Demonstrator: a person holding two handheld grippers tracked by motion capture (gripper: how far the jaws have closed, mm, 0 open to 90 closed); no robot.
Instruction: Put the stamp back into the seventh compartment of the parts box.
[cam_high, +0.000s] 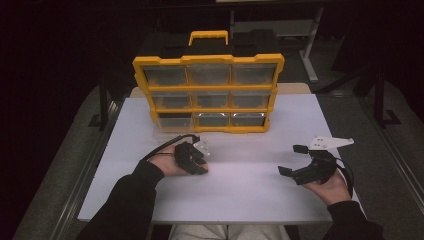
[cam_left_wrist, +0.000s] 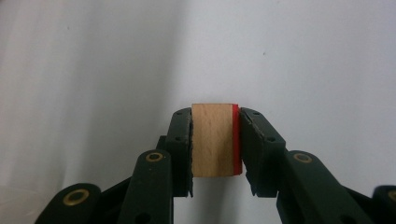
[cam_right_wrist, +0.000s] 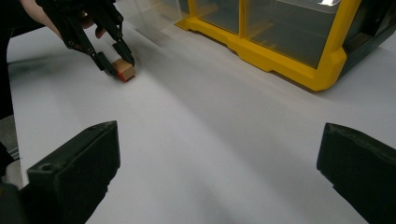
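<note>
A small wooden block (cam_left_wrist: 212, 140) with a red side face rests on the white table (cam_high: 240, 195). My left gripper (cam_left_wrist: 215, 116) is shut on it, one pad on the wood side and one on the red side. From above, the left gripper (cam_high: 197, 167) points down at the table in front of the yellow drawer cabinet (cam_high: 207, 95). The right gripper view shows that gripper (cam_right_wrist: 116, 65) and the block (cam_right_wrist: 125, 71) at its upper left. My right gripper (cam_high: 292, 160) is held open on the right side of the table, with nothing between its jaws (cam_right_wrist: 219, 158).
The yellow cabinet (cam_right_wrist: 280, 51) has three rows of clear drawers and a handle on top, and stands at the table's far edge. Its bottom left drawer (cam_high: 172, 122) looks pulled out a little. Bare white table lies between the two hands.
</note>
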